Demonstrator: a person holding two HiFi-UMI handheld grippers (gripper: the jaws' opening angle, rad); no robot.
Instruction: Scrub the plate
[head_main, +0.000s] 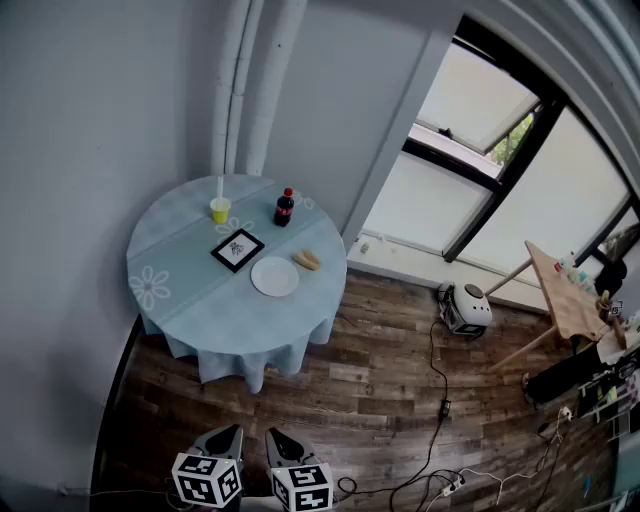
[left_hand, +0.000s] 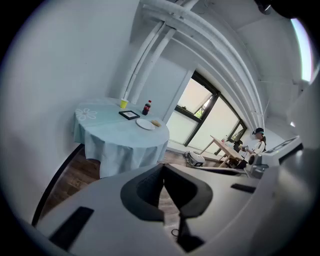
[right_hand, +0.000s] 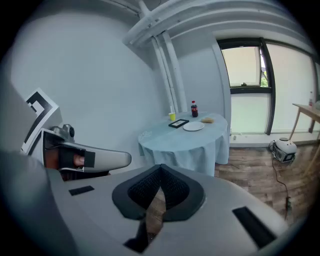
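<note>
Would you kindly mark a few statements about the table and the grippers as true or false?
1. The white plate lies on the round table. True.
2. The right gripper holds the sponge. False: its jaws are shut on nothing, and the tan sponge lies on the table beside the plate.
3. The cola bottle stands upright. True.
4. The yellow cup sits on the plate. False: it stands apart from it, near the table's far edge.
</note>
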